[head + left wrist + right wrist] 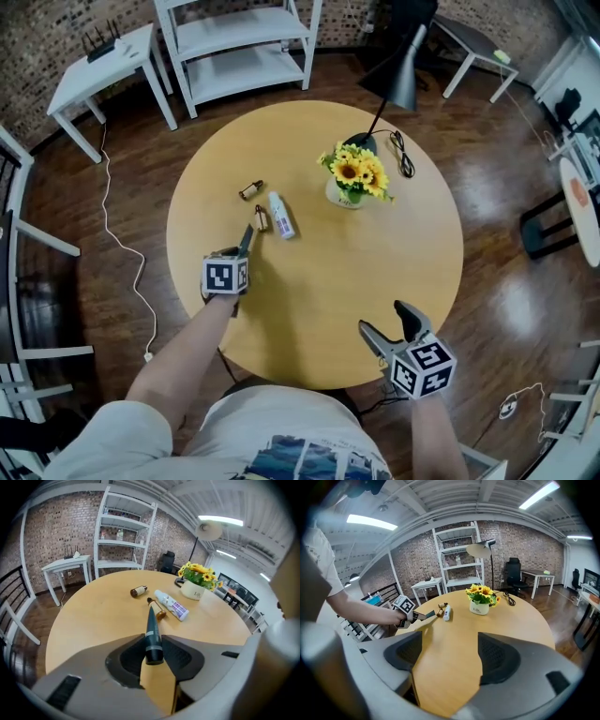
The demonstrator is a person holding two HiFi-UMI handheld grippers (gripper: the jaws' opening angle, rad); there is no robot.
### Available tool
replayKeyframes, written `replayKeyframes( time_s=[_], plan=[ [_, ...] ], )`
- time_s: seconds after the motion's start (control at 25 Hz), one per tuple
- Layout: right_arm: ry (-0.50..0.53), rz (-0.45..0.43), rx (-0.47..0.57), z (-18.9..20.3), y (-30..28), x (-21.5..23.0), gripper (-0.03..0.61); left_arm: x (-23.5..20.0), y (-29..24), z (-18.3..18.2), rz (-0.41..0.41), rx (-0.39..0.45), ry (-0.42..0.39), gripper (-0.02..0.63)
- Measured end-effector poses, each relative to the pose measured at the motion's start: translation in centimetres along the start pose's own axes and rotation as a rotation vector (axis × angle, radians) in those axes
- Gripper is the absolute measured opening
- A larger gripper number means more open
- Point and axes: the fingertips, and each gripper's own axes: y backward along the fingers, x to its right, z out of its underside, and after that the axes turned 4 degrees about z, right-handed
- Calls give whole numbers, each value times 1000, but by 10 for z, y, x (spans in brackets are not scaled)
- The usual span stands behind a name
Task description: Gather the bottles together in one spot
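The left claw (154, 660) grips a dark tapered bottle (151, 627), aimed at the white bottle (280, 215) and nearer amber bottle (262, 219) beyond, presumably to join them. The right claw (387, 325) hangs released, empty.

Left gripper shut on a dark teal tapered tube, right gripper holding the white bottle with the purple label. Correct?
The left gripper is shut on the dark teal tapered tube, but the right gripper is open and empty, as the right gripper view shows; the white bottle with the purple label lies on the round wooden table.
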Motion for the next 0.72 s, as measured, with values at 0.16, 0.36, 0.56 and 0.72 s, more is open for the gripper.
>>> replayKeyframes(
  time_s=[0.16,0.36,0.56,0.72],
  plan=[
    [101,-61,-12,-16,-6,-15,353,28,27,-4,133,62,27,109],
    [206,-204,-4,-41,-11,-44,310,94,72,-13,512,160,113,109],
    [261,-420,-1,-71,-6,-65,158,163,127,-19,968,228,6,109],
    [348,-547,-31,-96,7,-80,121,202,171,-9,1202,231,-93,109]
  ],
)
